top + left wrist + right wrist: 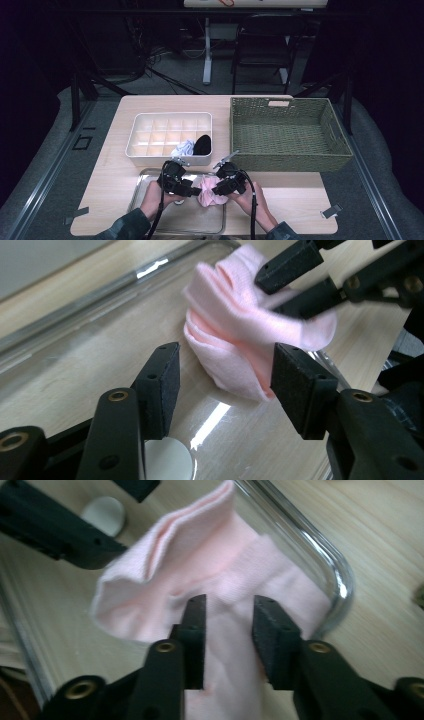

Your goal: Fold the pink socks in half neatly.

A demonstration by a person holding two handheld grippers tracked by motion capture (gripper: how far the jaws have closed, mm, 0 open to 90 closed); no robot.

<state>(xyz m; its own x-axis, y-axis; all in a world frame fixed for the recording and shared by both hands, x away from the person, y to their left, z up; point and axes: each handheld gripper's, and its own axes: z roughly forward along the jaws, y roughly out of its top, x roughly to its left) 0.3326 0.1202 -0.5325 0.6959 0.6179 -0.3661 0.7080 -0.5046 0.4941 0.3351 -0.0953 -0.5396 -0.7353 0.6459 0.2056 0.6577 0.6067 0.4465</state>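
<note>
Wooden table [295, 197] bearing clear tray [142, 192].

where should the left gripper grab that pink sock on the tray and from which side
Probably the rolled, layered end of the pink sock nearest the left gripper, coming in low along the clear tray. That end bulges up in stacked folds, thick enough for the pads to bite, and it already lies between the open jaws. The right gripper straddles the flatter far part, so that side is taken.
</note>
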